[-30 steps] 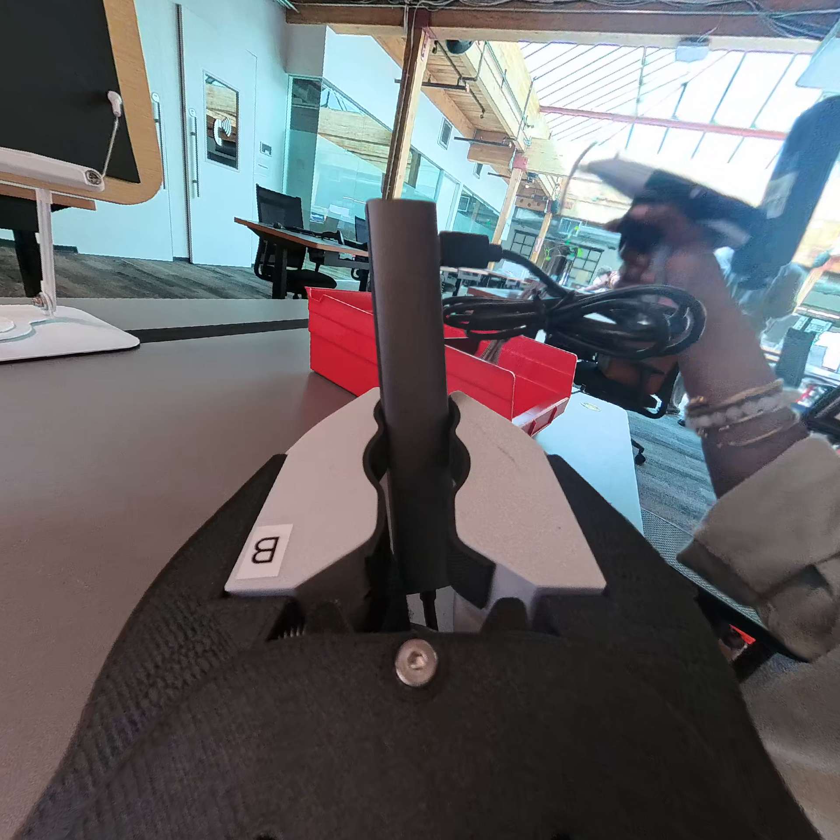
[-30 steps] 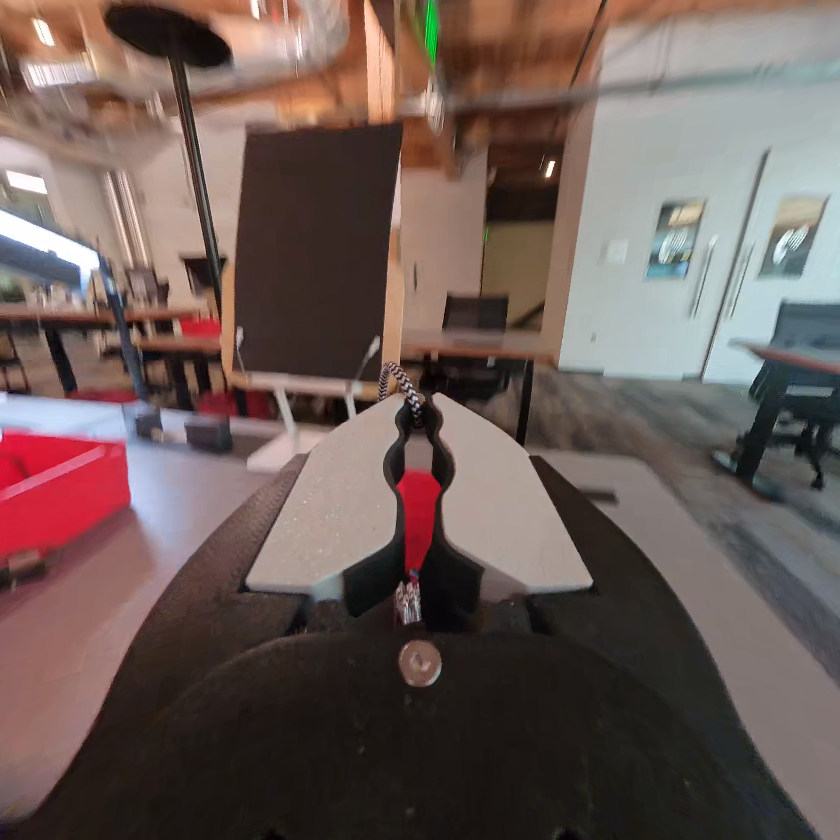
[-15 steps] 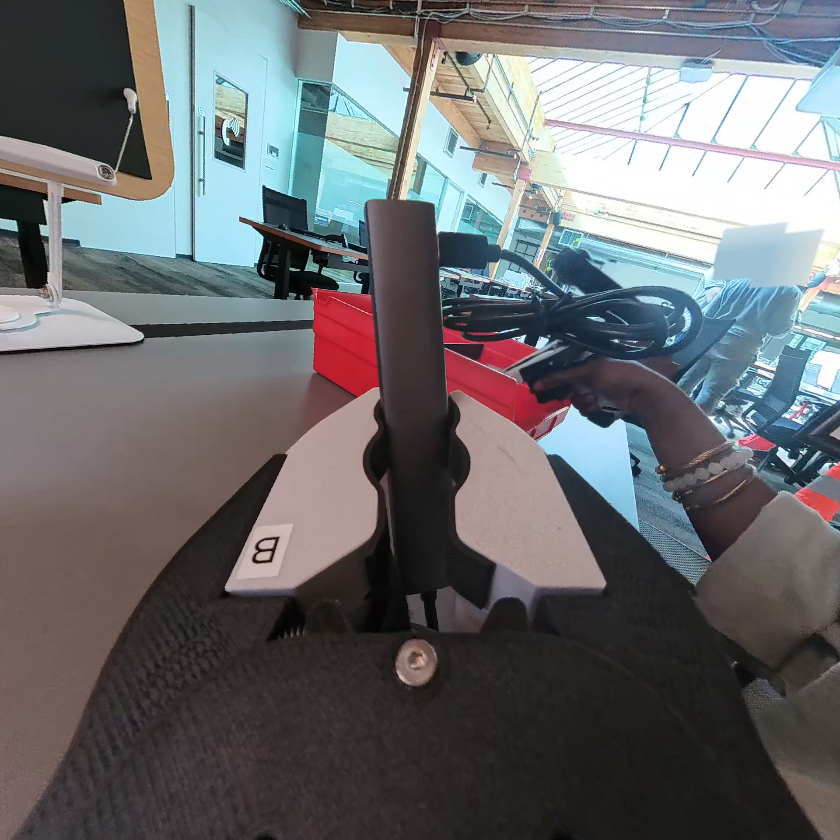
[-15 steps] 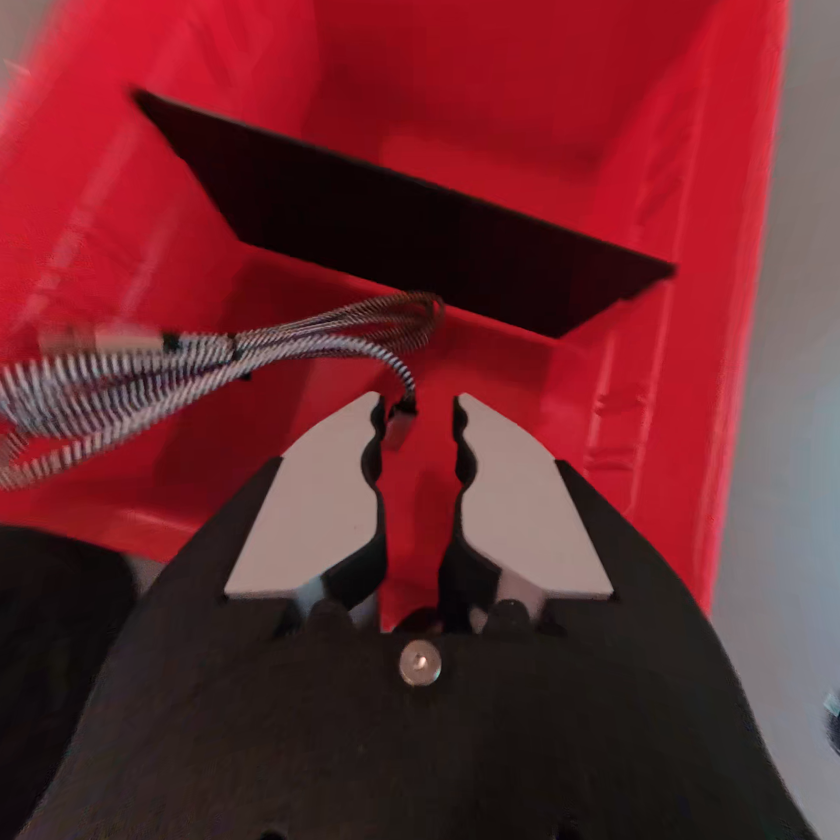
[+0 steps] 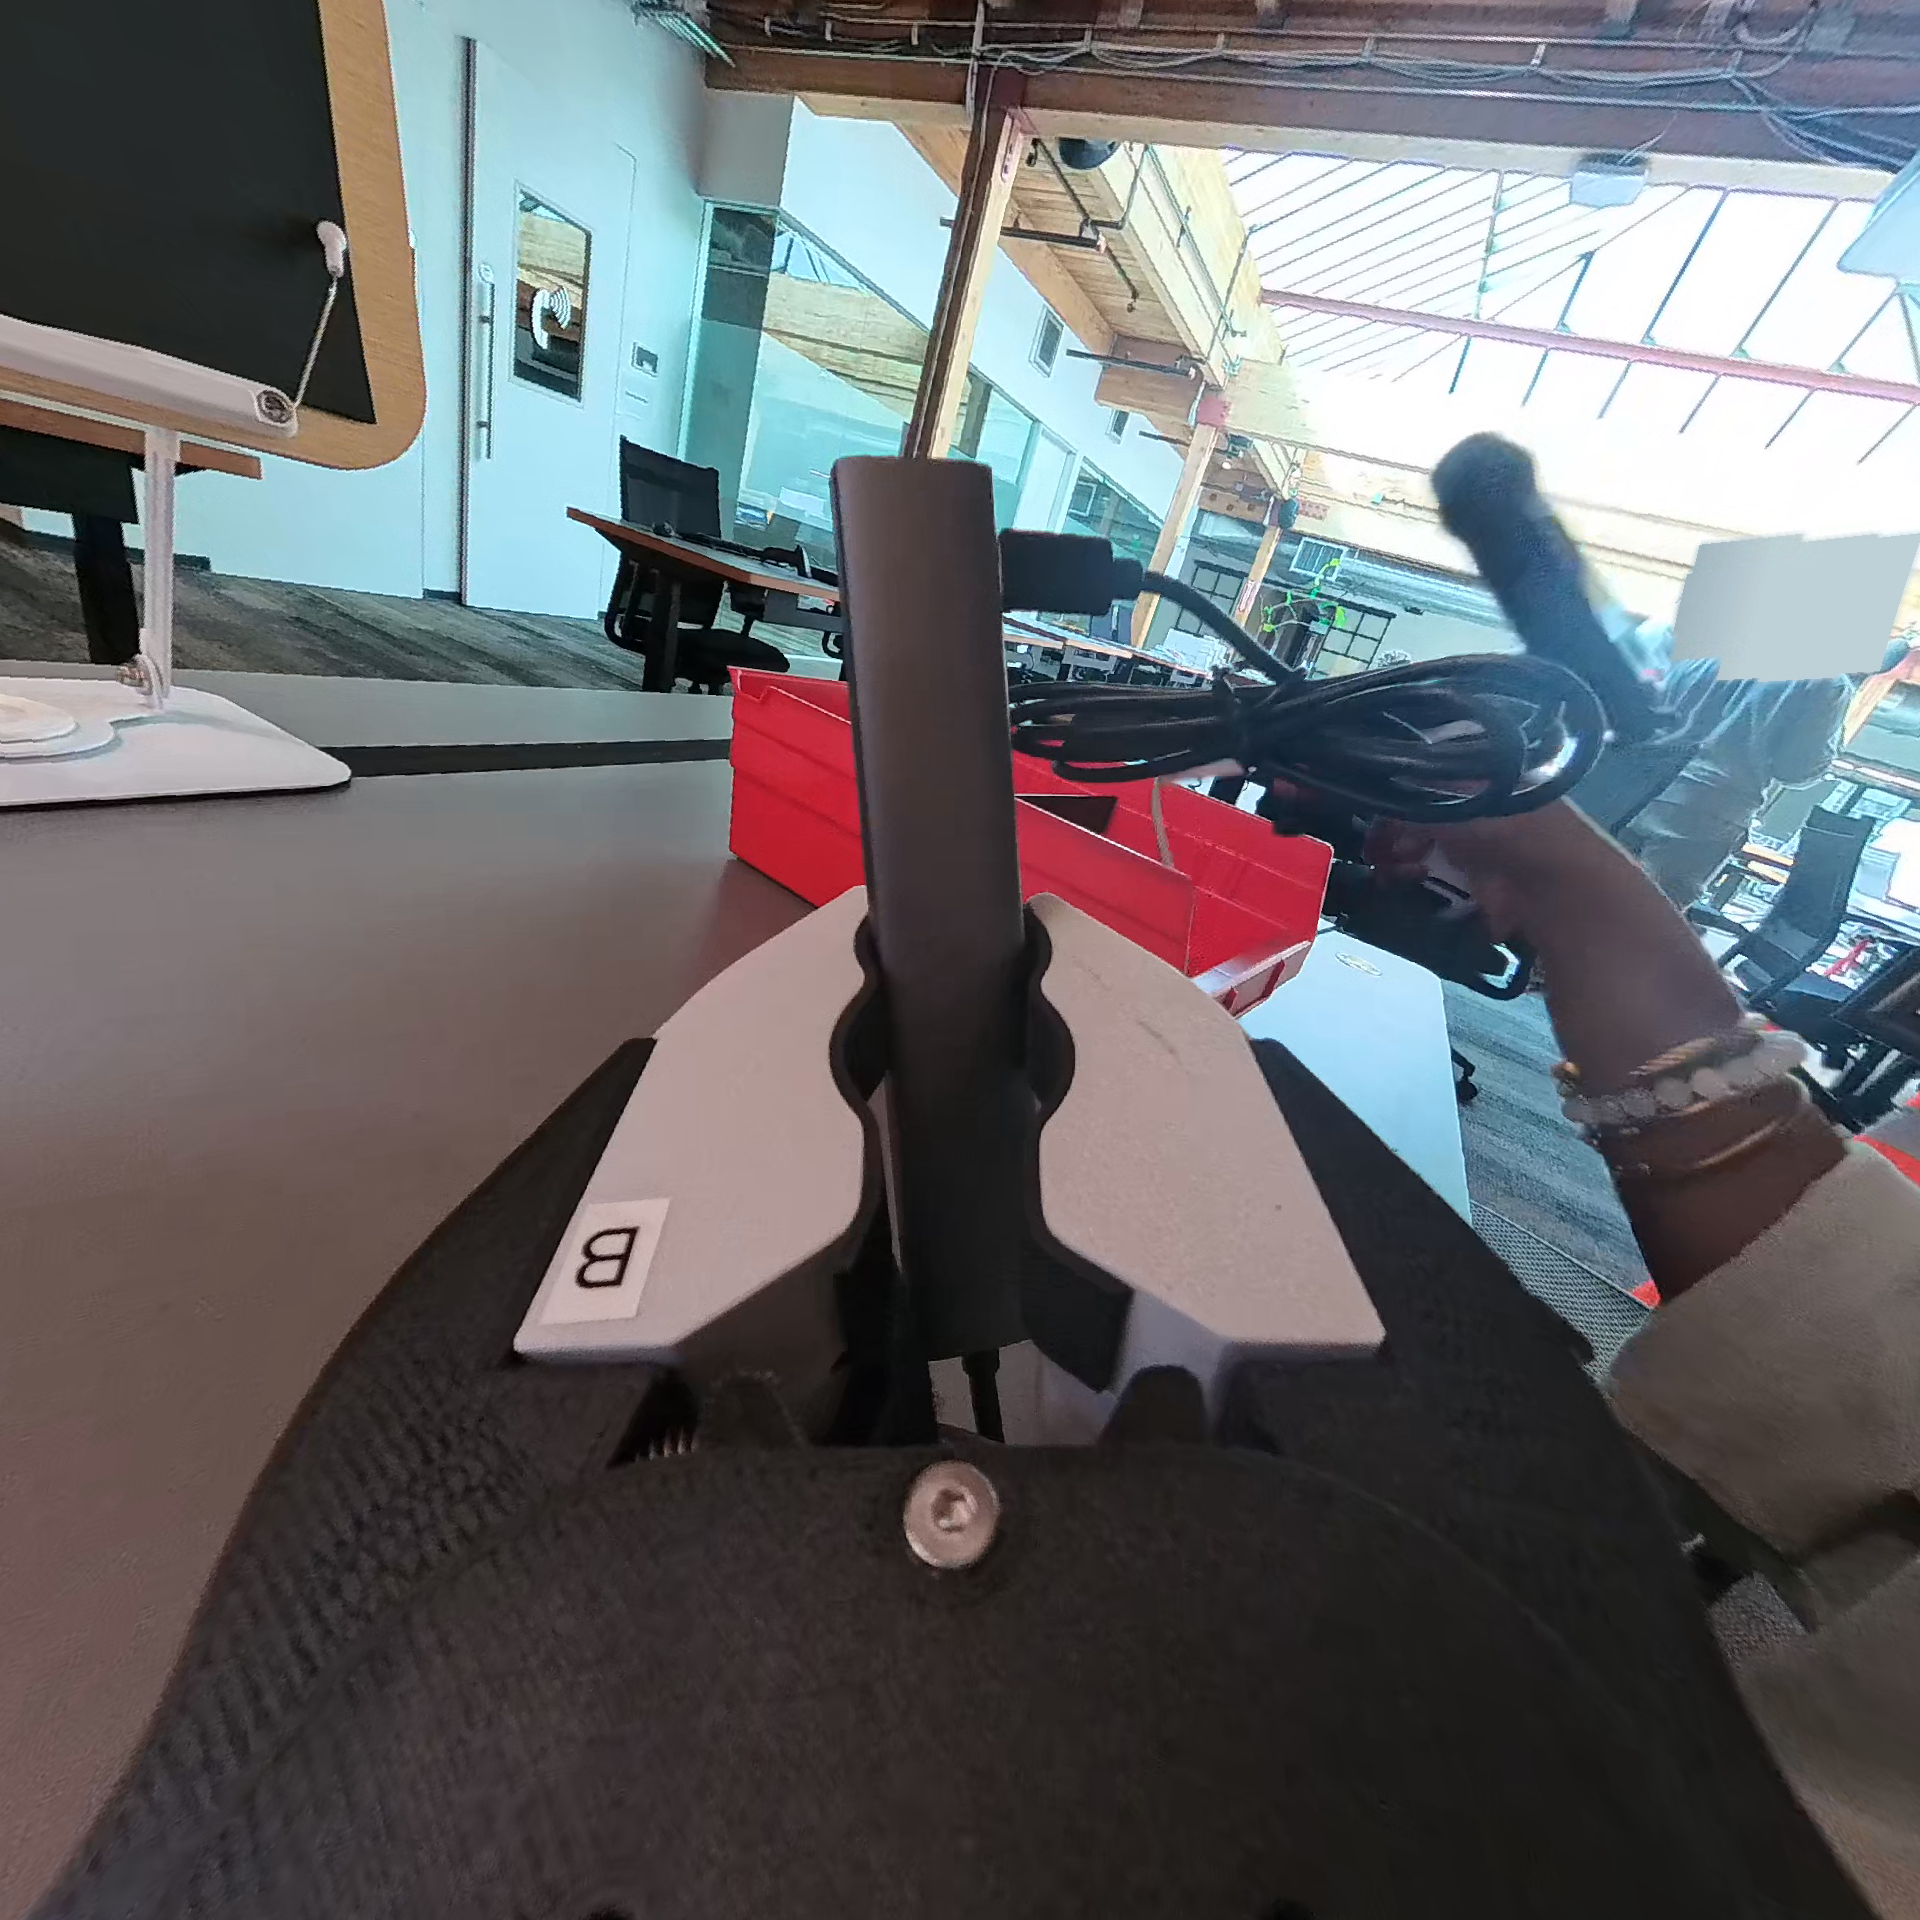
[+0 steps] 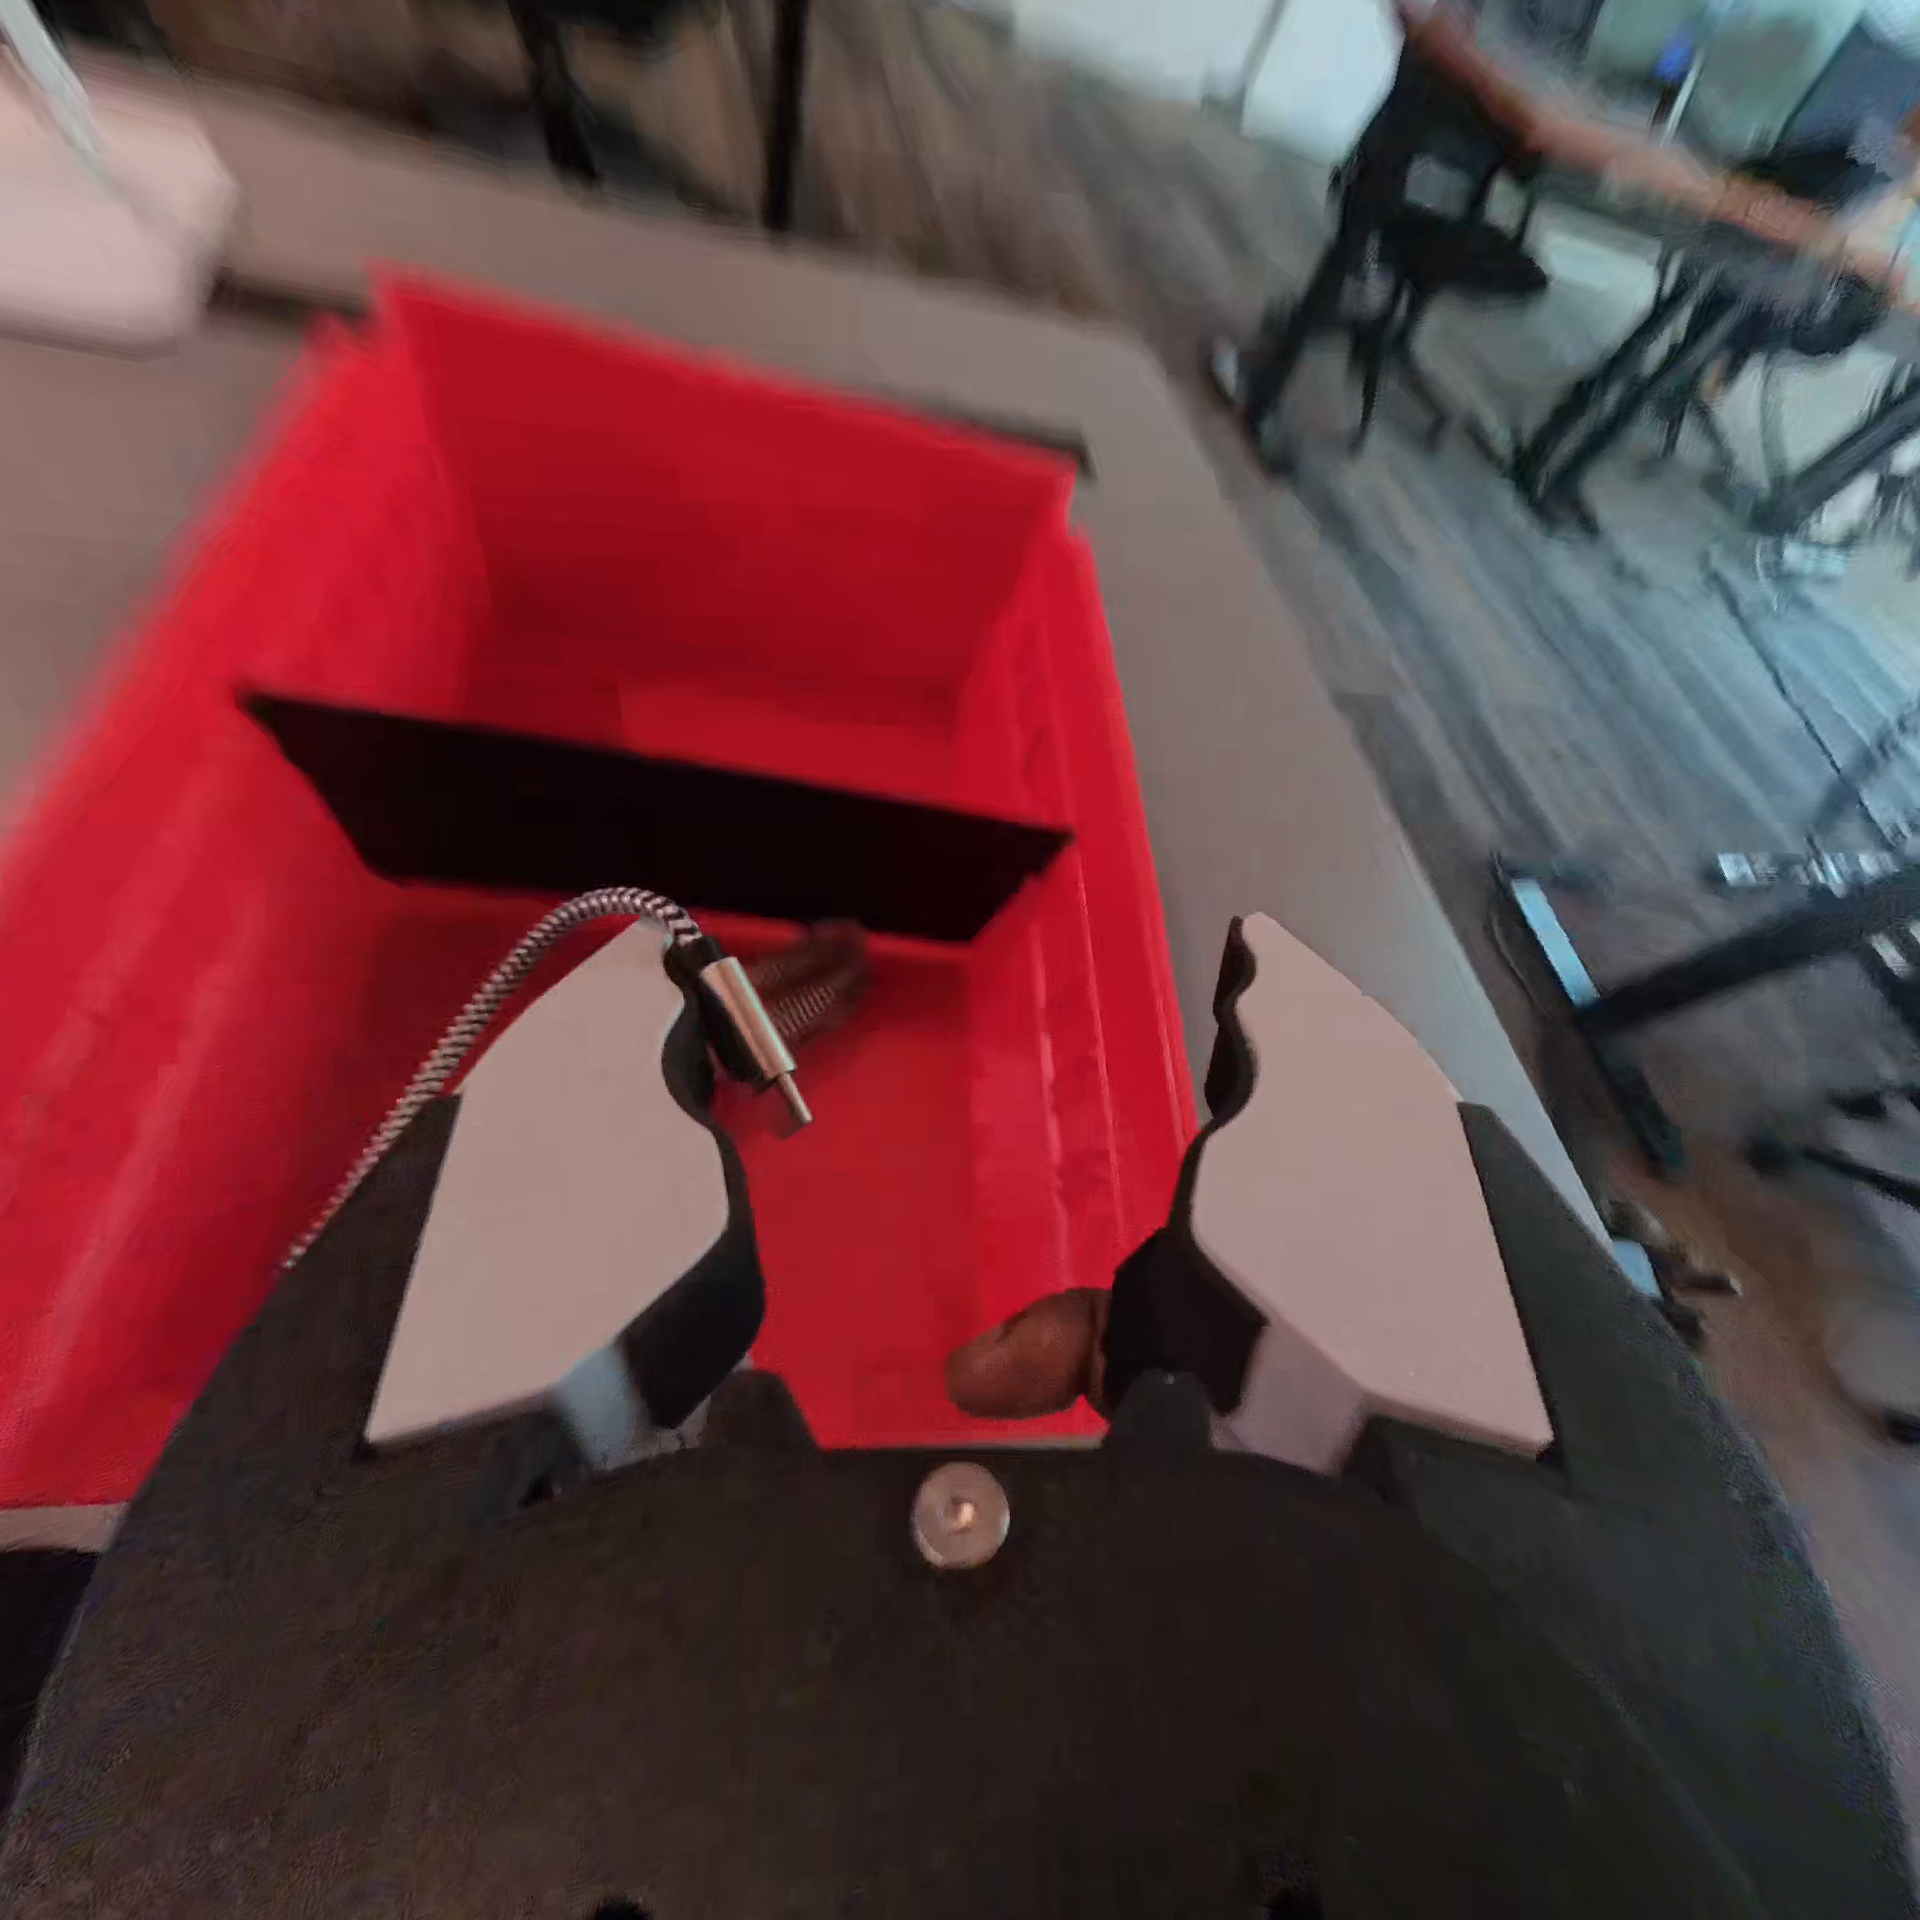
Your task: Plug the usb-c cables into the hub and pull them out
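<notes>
Right gripper [image 6: 966, 1049] jaws now spread wide, braided cable [image 6: 743, 1023] dropping into bin [image 6: 644, 540]; left gripper [image 5: 940, 925] jaws clamp hub [image 5: 925, 790], black cable [image 5: 1299, 727] plugged

Jaws spread over red bin [image 6: 312, 790]; braided cable [image 6: 488, 997] against left finger.

Matt dark hub [image 5: 914, 727]; glossy black rubbery cable bundle [image 5: 1309, 727]; smooth red plastic bin [image 6: 727, 623]; braided cloth cable [image 6: 488, 997] with shiny metal plug [image 6: 753, 1039]; matt grey tabletop [image 5: 312, 987]
</notes>
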Demonstrator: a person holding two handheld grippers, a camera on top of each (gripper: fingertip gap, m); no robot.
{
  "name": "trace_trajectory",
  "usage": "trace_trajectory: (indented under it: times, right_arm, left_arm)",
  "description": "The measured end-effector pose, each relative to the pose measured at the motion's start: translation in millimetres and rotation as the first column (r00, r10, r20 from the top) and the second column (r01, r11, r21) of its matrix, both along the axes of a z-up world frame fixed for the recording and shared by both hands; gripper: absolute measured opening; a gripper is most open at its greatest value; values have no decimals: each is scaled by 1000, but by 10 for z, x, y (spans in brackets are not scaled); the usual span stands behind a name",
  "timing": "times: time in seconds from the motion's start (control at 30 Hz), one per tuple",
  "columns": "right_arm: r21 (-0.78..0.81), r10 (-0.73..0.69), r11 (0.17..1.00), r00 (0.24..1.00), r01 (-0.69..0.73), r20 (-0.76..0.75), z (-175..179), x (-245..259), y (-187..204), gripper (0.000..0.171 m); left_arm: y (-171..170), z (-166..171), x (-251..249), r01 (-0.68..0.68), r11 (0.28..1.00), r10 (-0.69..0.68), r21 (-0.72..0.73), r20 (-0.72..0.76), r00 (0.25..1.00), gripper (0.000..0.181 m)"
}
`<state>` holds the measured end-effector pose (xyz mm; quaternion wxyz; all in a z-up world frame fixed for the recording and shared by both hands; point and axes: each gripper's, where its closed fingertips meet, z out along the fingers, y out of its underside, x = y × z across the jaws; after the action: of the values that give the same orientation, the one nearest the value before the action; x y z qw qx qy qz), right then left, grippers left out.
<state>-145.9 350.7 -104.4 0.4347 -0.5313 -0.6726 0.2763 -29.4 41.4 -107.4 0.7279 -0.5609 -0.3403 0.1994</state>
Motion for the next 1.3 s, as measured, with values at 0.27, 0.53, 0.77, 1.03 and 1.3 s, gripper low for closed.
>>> trace_trajectory:
  times: [0.27,0.53,0.77,1.03,1.3]
  right_arm:
    - [110,60,986,876,-128,478,-517,-29,63,85]
    - [-87,401,876,615,-475,679,-300,240,-163,71]
    - [-158,470,878,878,-453,93,696,-38,-448,65]
    - [-343,776,273,416,-899,-473,1059,1248,-2377,52]
    - [-102,887,396,409,-912,-213,579,1437,-2911,30]
  left_arm:
    - [-5,11,4,4,1000,-4,7,-2,1000,22]
    - [-17,21,9,1,1000,-1,15,-8,1000,22]
    - [-19,14,1,-4,1000,4,15,-2,1000,22]
    - [-17,13,-2,-48,999,47,-25,-24,999,22]
    - [101,17,69,-99,981,77,-169,-136,988,22]
